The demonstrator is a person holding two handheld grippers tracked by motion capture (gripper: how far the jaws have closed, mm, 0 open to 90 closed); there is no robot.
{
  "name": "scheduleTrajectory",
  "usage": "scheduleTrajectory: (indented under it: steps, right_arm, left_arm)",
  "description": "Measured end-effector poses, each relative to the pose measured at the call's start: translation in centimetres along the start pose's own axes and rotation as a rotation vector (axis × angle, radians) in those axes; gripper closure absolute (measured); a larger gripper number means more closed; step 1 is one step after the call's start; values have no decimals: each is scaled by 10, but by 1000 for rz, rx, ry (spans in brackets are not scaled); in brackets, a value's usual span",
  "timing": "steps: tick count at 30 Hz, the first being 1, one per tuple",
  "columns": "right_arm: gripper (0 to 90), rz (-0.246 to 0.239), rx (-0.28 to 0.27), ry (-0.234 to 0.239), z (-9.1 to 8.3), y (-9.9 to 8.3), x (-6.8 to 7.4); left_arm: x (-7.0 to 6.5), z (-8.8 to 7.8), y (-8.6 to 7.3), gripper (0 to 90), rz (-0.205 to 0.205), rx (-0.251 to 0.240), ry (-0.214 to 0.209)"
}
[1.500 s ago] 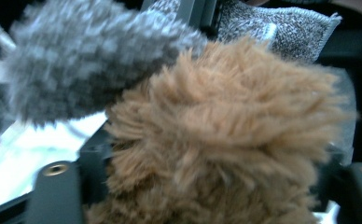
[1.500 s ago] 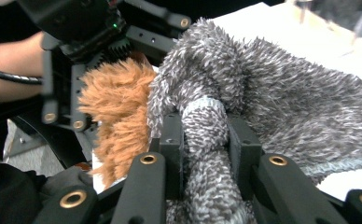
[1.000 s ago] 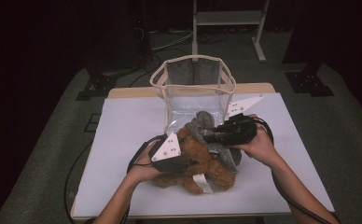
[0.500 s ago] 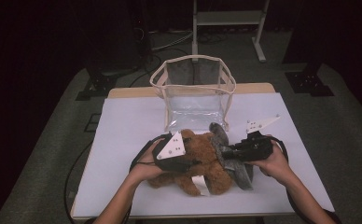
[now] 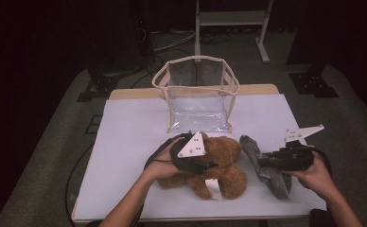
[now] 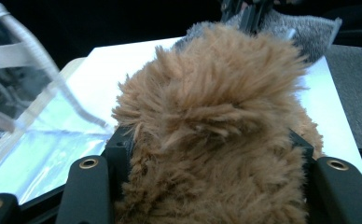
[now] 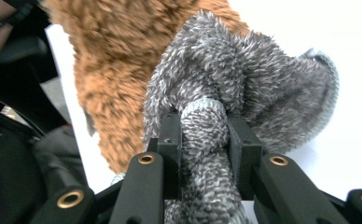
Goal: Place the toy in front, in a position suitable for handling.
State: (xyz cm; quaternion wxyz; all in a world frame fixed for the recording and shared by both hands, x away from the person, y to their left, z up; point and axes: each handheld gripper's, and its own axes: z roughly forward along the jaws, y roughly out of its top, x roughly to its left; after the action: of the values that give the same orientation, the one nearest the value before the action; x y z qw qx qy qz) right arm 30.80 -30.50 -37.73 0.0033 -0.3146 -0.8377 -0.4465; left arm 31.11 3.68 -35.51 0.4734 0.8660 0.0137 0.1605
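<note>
A clear plastic bag with cream fabric trim (image 5: 196, 97) stands open at the far edge of the white-covered table (image 5: 125, 142), just left of its middle; nothing can be made out inside it. Near the front edge lies a brown fluffy plush bear (image 5: 222, 165), and just to its right, towards the front right corner, a grey fuzzy knitted sock (image 5: 266, 165).

The left gripper (image 5: 205, 163) has its jaws clamped on the bear's fur. The right gripper (image 5: 262, 163) pinches the grey sock.

A second ago the sock sat bunched against the bear just in front of the bag, with the right gripper over it; now it is drawn out to the right, apart from the bag, and the right hand has come down nearer the right edge. The bear has shifted little.

The left gripper view shows brown fur bulging between the jaw pads (image 6: 123, 149). The right gripper view shows the sock's ribbed cuff (image 7: 202, 121) squeezed between its pads, with the bear just behind.
</note>
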Motion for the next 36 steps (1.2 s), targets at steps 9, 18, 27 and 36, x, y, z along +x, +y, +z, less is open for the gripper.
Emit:
scheduleTrajectory:
  steps: [9,18,27,36]
  right_arm:
    - [658,18,84,-106,11,-33,-22]
    - [479,16,6,-77,3,-25,-20]
    - [440,-57,-30,11,11,-4,-3]
    - [423,-96,-41,48,17,15,3]
  left_arm:
    - [3,15,5,286,-11,51,-41]
    - [8,-4,10,154,-67,-12,-76]
    - [13,-29,5,137,-64,-3,-30]
    - [14,-47,-8,116,-90,-5,-2]
